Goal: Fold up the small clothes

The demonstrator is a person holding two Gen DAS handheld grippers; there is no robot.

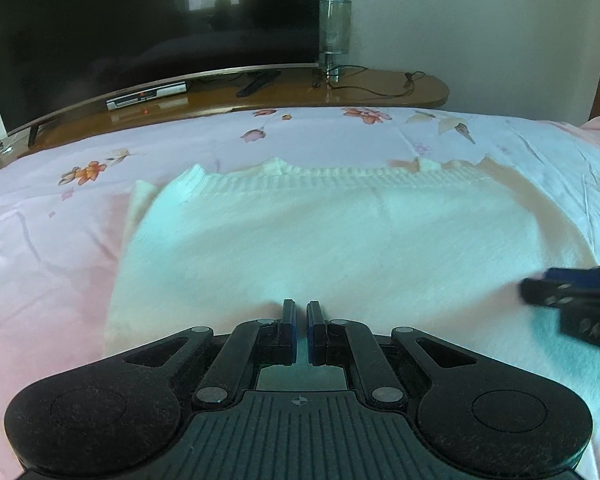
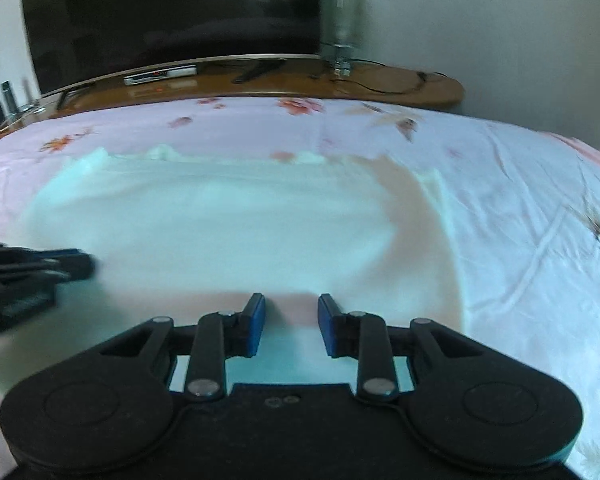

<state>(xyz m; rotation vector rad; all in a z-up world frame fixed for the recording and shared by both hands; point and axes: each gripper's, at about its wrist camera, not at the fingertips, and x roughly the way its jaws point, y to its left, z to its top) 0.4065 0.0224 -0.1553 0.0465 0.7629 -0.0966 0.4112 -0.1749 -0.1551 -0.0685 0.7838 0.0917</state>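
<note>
A white knitted garment (image 1: 340,232) lies flat on the bed, its ribbed hem at the far side; it also shows in the right wrist view (image 2: 220,232). My left gripper (image 1: 301,308) is over the garment's near edge, its jaws almost closed with a thin gap; whether cloth is between them I cannot tell. My right gripper (image 2: 291,308) is open over the near edge, further right. Each gripper shows in the other's view: the right one (image 1: 540,292) at the right edge, the left one (image 2: 76,264) at the left edge.
The bed has a pink-and-white floral sheet (image 1: 60,240). Beyond it stands a wooden TV bench (image 1: 340,92) with a large dark TV (image 1: 148,40), a set-top box (image 1: 148,94), a glass lamp (image 1: 334,36) and cables.
</note>
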